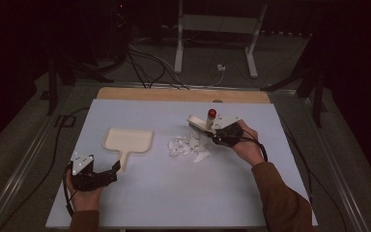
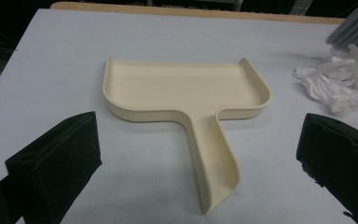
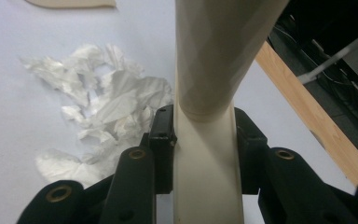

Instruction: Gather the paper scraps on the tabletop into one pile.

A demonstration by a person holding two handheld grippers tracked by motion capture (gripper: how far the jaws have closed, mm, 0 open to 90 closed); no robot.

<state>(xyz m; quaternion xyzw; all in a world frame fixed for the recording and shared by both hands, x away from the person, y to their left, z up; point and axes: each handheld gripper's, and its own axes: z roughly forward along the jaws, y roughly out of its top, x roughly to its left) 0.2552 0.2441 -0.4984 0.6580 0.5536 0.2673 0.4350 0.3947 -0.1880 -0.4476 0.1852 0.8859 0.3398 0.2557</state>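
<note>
A pale grey tabletop [image 1: 164, 193] sits in a dark room. The right gripper [image 1: 221, 135] clamps both jaws on the handle of a cream plastic brush with a red-capped end [image 1: 207, 121], bristles just beside a pile of torn white paper scraps [image 1: 188, 147]. The left gripper [image 1: 110, 173] rests near the handle of a cream flat plastic dustpan [image 1: 128, 141], jaws spread wide and holding nothing.
</note>
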